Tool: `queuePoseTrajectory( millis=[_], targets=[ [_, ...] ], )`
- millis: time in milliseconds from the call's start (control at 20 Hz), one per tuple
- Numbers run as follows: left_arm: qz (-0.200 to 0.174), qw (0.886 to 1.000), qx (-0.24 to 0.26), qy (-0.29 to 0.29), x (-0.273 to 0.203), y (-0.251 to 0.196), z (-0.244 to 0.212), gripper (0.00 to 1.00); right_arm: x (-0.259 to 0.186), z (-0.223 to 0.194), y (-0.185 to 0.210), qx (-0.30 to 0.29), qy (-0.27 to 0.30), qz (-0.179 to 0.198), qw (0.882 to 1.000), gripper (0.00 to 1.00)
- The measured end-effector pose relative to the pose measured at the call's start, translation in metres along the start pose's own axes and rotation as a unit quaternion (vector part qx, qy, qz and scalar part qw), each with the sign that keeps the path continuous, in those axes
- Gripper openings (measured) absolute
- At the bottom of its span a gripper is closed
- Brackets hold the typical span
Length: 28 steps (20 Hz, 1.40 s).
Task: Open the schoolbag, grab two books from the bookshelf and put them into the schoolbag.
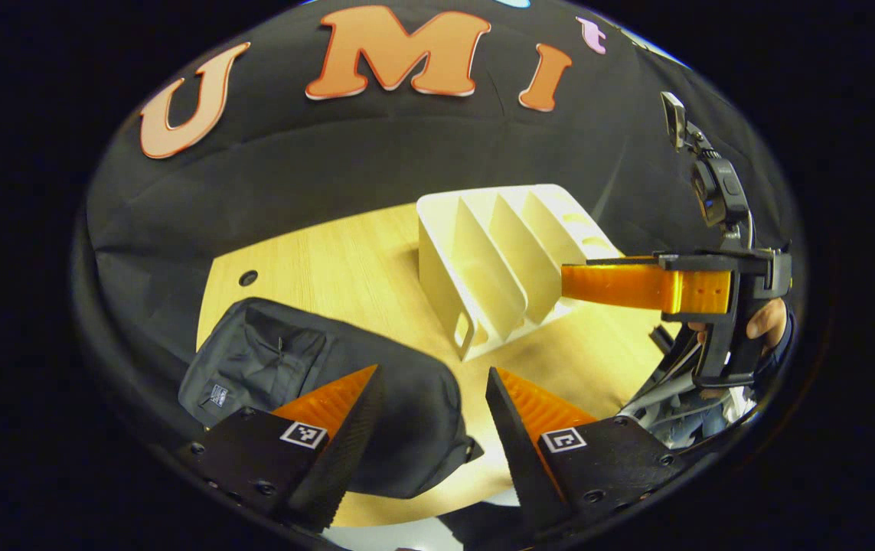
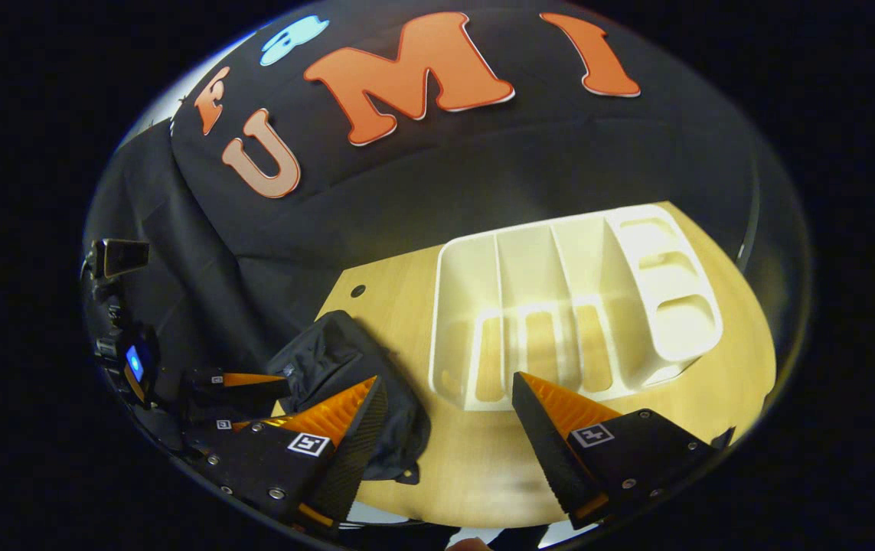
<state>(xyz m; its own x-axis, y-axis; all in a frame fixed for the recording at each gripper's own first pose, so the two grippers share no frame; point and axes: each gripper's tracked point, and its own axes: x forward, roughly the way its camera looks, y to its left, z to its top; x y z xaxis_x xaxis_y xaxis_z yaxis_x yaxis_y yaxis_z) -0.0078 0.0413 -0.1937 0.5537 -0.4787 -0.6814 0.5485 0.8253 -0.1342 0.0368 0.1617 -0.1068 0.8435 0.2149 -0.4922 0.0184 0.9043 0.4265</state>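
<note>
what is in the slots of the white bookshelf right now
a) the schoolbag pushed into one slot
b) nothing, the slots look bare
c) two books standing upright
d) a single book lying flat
b: in the right gripper view the white bookshelf shows bare dividers and slots with no book in them, and the black schoolbag lies on the table beside it, not inside.

small white label on the schoolbag [image 1: 217,395], print unreadable
</note>
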Motion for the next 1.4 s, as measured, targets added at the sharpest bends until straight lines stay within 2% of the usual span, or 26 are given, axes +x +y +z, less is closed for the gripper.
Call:
queuePoseTrajectory(
  millis=[150,300,450,600,850,1000,1050,1400],
  targets=[
    [0.041,0.996,-0.004,-0.079,-0.014,-0.021,0.029,0.91,-0.018,0.028,-0.017,-0.038,-0.049,-0.011,0.998,0.98],
    [0.079,0.985,-0.002,-0.155,-0.028,-0.043,0.059,0.98,-0.043,0.048,-0.026,-0.065,-0.089,-0.003,0.994,0.98],
    [0.106,0.971,-0.026,-0.211,-0.047,-0.056,0.069,0.97,-0.063,0.058,-0.029,-0.104,-0.121,0.003,0.987,0.98],
    [0.131,0.96,-0.049,-0.243,-0.046,-0.062,0.073,0.97,-0.082,0.063,-0.028,-0.134,-0.147,0.009,0.98,0.98],
    [0.141,0.942,-0.039,-0.302,-0.061,-0.06,0.098,0.97,-0.103,0.067,-0.033,-0.155,-0.185,-0.012,0.97,0.98],
    [0.122,0.941,-0.029,-0.315,-0.068,-0.076,0.108,0.97,-0.113,0.068,-0.04,-0.134,-0.204,-0.032,0.969,0.98],
    [0.12,0.936,-0.02,-0.33,-0.073,-0.078,0.115,0.98,-0.115,0.07,-0.037,-0.13,-0.212,-0.03,0.968,0.98],
    [0.127,0.922,-0.018,-0.366,-0.087,-0.062,0.126,0.97,-0.116,0.068,-0.034,-0.148,-0.224,-0.048,0.962,0.98]
  ],
)
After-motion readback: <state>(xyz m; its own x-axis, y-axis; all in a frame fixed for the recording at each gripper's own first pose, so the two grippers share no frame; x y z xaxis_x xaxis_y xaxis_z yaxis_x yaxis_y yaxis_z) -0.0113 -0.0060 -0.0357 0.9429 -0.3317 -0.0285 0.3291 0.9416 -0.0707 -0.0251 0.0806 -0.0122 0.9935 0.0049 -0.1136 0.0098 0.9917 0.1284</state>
